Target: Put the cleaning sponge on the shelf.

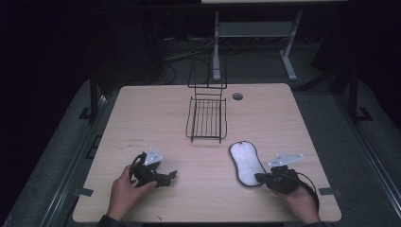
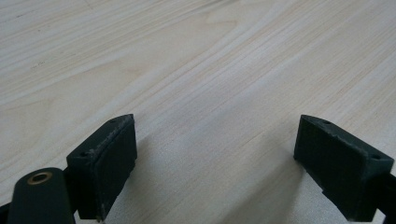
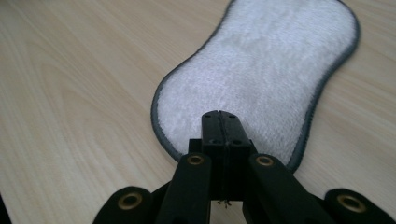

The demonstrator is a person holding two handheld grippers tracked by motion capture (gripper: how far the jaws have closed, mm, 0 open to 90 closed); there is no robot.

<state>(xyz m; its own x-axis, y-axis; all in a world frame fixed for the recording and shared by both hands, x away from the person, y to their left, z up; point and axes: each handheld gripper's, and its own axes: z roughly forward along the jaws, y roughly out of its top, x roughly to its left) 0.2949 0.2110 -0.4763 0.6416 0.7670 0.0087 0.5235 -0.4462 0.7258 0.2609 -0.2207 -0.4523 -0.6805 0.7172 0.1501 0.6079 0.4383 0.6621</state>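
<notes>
I work in a lab or test bay, not a home. Evidence: my light wood table (image 1: 142, 109) has a cable grommet hole (image 1: 237, 96) and stands on grey carpet (image 1: 56, 156) in a darkened room. Behind it are a second white-framed desk (image 1: 257, 33) and loose cables (image 1: 187, 49) on the floor.

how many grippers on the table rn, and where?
2. Left gripper at the near left of the table, jaws wide apart over bare wood. Right gripper at the near right, jaws together over the near end of the white pad.
</notes>
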